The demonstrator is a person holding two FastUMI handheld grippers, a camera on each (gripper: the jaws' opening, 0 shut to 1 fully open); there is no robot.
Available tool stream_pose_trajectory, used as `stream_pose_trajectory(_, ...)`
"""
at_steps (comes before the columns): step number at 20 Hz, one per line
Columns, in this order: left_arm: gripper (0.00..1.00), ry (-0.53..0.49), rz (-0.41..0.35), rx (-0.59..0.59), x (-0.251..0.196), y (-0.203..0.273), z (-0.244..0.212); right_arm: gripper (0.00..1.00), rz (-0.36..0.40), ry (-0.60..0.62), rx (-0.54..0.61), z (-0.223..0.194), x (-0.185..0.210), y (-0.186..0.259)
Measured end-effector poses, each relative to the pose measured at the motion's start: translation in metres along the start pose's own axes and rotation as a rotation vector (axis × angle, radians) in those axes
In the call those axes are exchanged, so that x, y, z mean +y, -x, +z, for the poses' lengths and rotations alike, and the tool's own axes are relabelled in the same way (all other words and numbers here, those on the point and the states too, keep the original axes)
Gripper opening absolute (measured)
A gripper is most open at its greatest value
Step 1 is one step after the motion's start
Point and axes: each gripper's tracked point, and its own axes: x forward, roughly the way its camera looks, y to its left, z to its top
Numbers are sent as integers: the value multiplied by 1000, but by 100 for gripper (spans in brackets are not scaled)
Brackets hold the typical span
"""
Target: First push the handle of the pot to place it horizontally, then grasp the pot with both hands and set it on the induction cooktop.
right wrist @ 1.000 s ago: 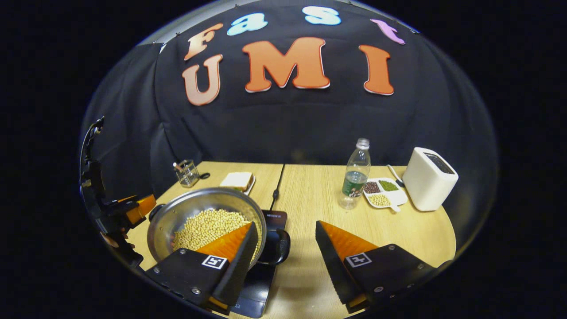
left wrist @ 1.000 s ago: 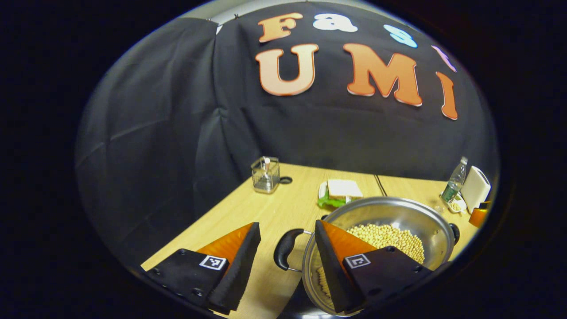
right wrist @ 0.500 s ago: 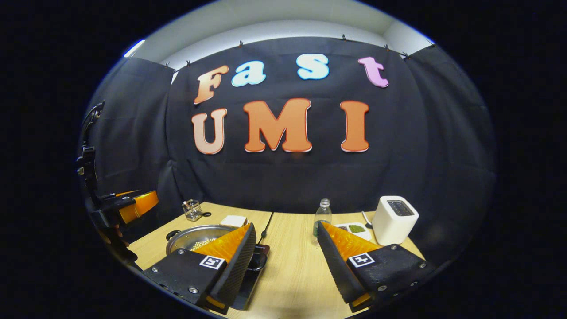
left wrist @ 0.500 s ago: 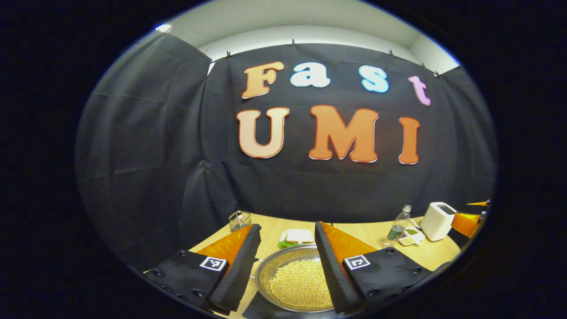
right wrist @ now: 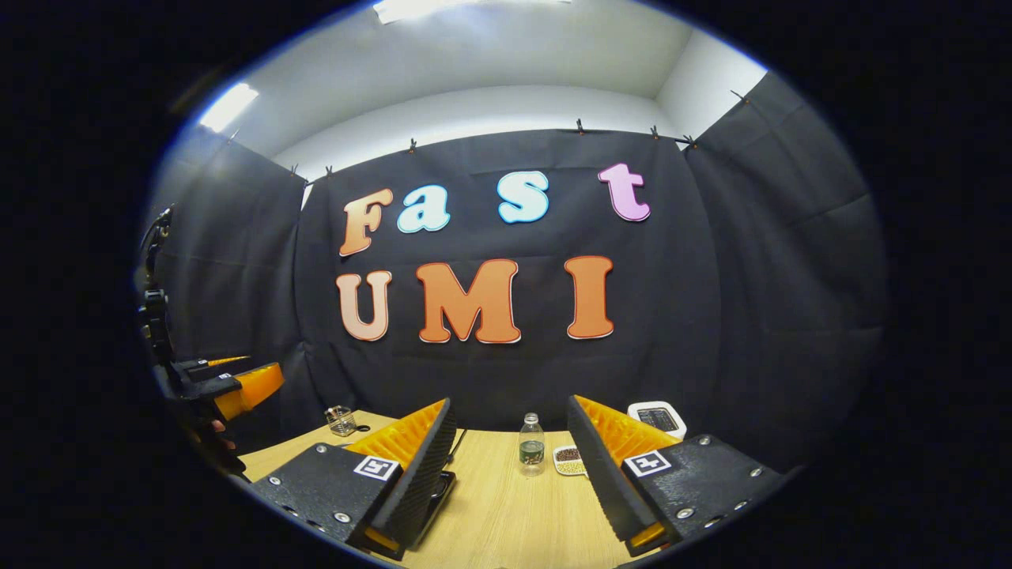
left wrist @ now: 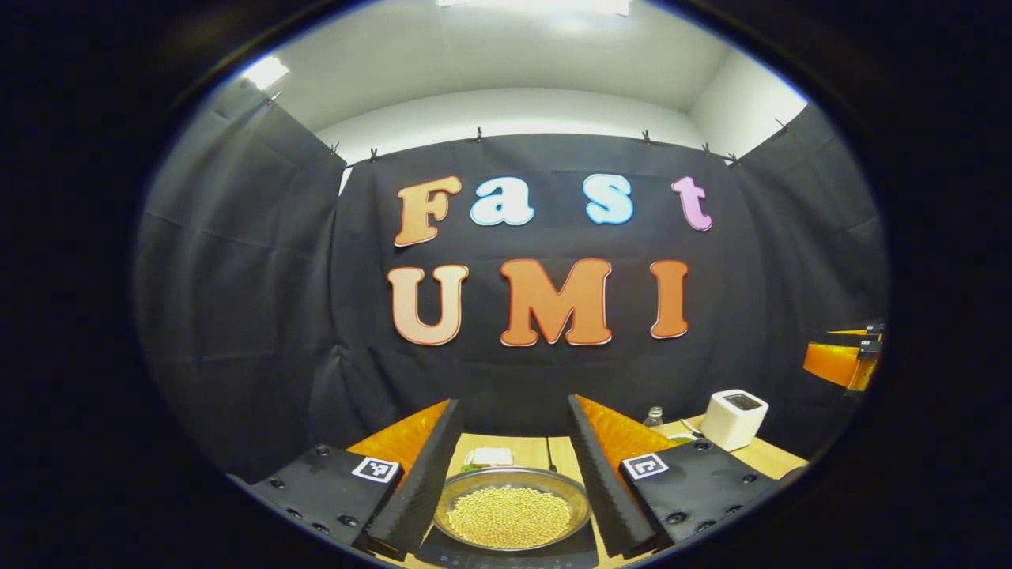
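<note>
Left gripper view: the left gripper (left wrist: 512,458) hangs above the bench (left wrist: 771,457) with fingers spread and empty, framing the pot (left wrist: 512,514) of beans, which sits on the cooktop (left wrist: 506,557). A white box (left wrist: 734,419) stands at right, the right gripper (left wrist: 842,359) beyond it.

Right gripper view: the right gripper (right wrist: 512,458) also has its fingers spread wide, empty, a bottle (right wrist: 531,445) between them. The cooktop's (right wrist: 439,488) corner shows beside the near finger; the left gripper (right wrist: 237,383) is at far left.
</note>
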Motion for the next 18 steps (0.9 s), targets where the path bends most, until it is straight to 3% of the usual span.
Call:
stream_pose_trajectory(2,89,-3,-32,-11,-5,12,12,91,-5,12,-55,21,-10,12)
stream_pose_trajectory(3,90,-9,-35,-10,-4,18,16,97,-14,26,-84,30,-17,19)
stream_pose_trajectory(6,100,-25,-37,-36,-2,33,38,93,-45,56,-163,56,-29,41)
stream_pose_trajectory(9,100,-39,-12,-88,8,51,68,93,-66,70,-230,82,-38,59)
stream_pose_trajectory(10,100,-39,13,-134,16,57,87,98,-58,72,-242,86,-37,66)
stream_pose_trajectory(11,100,-33,32,-171,22,64,100,93,-50,70,-254,94,-38,71)
stream_pose_trajectory(13,100,-2,49,-210,30,75,116,93,-54,74,-270,102,-42,77)
stream_pose_trajectory(14,92,17,54,-221,35,79,122,93,-61,73,-277,106,-44,80)
stream_pose_trajectory(15,100,29,60,-234,39,80,128,93,-60,70,-290,111,-46,81)
stream_pose_trajectory(18,95,64,80,-233,48,79,136,93,-54,31,-337,133,-50,76)
